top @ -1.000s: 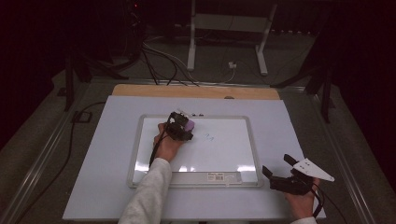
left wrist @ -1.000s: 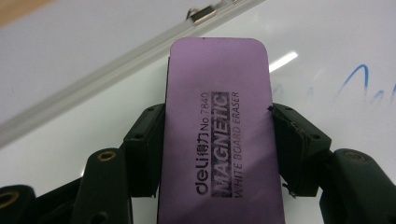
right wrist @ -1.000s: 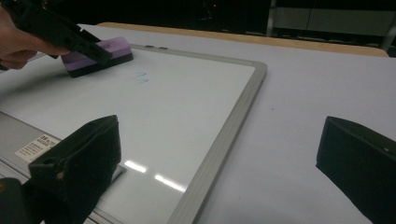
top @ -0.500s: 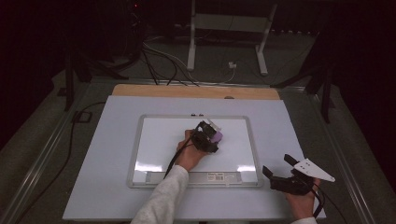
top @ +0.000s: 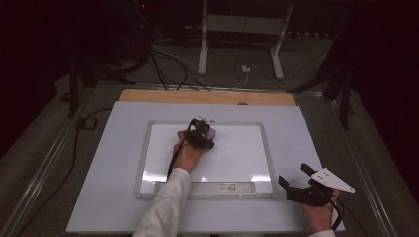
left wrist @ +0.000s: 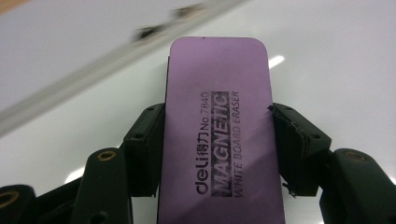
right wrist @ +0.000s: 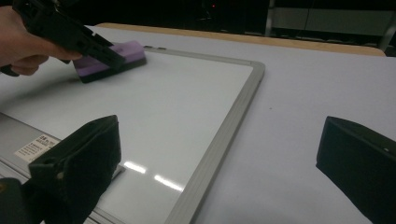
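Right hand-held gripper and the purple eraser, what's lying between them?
Nothing loose. In the right gripper view, bare whiteboard and its grey frame separate the right hand-held gripper from the eraser.

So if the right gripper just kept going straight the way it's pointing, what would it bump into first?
Probably the whiteboard's grey frame, which crosses the gap between the right gripper's open jaws. Depth is hard to judge; it might slide above it.

The purple eraser (left wrist: 219,140) runs off the bottom edge in the left gripper view. The whiteboard's frame (left wrist: 116,56) behind it is blurred.
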Available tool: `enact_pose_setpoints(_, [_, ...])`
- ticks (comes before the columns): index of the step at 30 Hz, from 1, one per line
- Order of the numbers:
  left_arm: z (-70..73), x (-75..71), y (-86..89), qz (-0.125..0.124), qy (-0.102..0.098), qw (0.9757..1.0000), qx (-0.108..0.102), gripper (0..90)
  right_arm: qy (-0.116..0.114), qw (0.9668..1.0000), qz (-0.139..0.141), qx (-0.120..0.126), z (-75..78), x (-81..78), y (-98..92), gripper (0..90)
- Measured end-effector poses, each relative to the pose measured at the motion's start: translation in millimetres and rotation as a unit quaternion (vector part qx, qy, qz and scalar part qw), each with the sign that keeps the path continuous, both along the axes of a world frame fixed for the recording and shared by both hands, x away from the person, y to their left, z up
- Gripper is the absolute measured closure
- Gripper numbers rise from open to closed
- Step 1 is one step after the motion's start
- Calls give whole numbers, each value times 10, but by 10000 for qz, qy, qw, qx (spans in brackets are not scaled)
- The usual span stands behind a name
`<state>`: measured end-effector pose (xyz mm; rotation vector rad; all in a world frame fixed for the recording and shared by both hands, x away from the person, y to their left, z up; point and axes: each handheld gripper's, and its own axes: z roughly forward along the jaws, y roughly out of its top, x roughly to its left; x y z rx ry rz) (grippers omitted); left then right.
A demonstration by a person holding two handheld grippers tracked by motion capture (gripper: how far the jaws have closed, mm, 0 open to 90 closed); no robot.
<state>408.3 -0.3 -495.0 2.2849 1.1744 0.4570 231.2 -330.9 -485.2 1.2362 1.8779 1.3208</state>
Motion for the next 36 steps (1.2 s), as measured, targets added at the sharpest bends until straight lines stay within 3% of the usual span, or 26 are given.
enact_pose_setpoints(2, [0,-105,-161,-427,14,9991,-60,418,2,10000,8,-8,0,1,3,1])
enact_pose_setpoints(4, [0,-213,-275,-809,31,9967,-105,418,-1,10000,5,-2,0,1,2,1])
enact_pose_setpoints(6, [3,-270,-291,-871,-48,9962,-22,418,-1,10000,2,2,0,-1,0,1])
enact_pose_setpoints(8, [-1,-237,-192,-726,7,9973,-87,418,-6,10000,3,-1,0,-4,-4,1])
enact_pose_setpoints(11, [2,-136,88,-170,-5,9999,-15,418,-17,10000,-1,6,2,-6,-10,1])
enact_pose_setpoints(13, [6,-80,312,213,-12,9998,54,418,-2,10000,-14,10,1,-2,-11,1])
enact_pose_setpoints(17, [11,-28,762,920,2,9957,96,418,11,10000,-15,5,-4,6,-4,1])
enact_pose_setpoints(20, [8,-56,1033,1260,-10,9920,-46,418,17,10000,-9,-7,-8,7,3,1])
enact_pose_setpoints(25, [-26,-132,1254,1445,-91,9894,-97,417,30,10000,-1,-21,-14,12,14,1])
enact_pose_setpoints(29, [-48,-128,1280,1531,-116,9881,-36,378,30,10000,6,-23,-12,11,27,1])
enact_pose_setpoints(33, [4,-200,1278,1434,-465,9885,-108,283,23,10000,-7,-10,-9,6,17,1])
enact_pose_setpoints(36, [71,-284,1260,1085,-750,9912,-126,274,22,10000,-20,6,-11,8,4,1])
